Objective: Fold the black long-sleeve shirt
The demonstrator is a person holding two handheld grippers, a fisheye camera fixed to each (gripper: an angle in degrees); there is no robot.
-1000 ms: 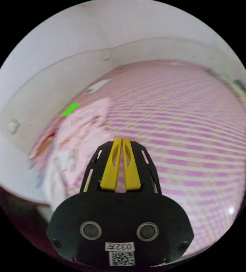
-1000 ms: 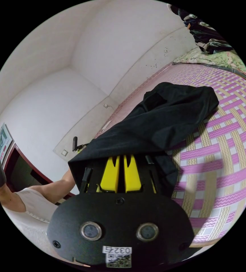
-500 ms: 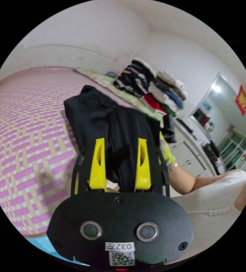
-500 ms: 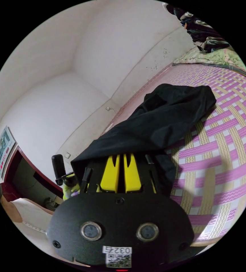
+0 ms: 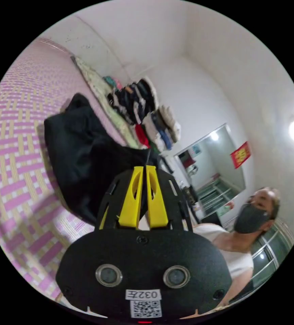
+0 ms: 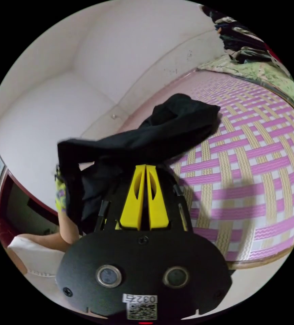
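Observation:
The black long-sleeve shirt (image 5: 76,149) hangs bunched between both grippers, its far end resting on the pink woven mat (image 5: 11,169). In the left gripper view, my left gripper (image 5: 145,168) is shut, with the shirt's edge pinched at its yellow tips. In the right gripper view, my right gripper (image 6: 145,167) is shut too, its tips meeting the stretched band of shirt (image 6: 174,125). That band runs left to a hanging bunch of cloth over a person's forearm (image 6: 67,230).
The mat (image 6: 255,162) covers a bed against white walls. A stack of folded clothes (image 5: 147,115) and a green quilt (image 6: 265,72) lie at the far end. A person in a white top (image 5: 236,255) stands beside the bed edge (image 6: 255,262).
The left gripper swung from the pink bedding round to the shirt, opened around it, then shut on it. The shirt no longer drapes over the right jaws; it is now stretched between the grippers.

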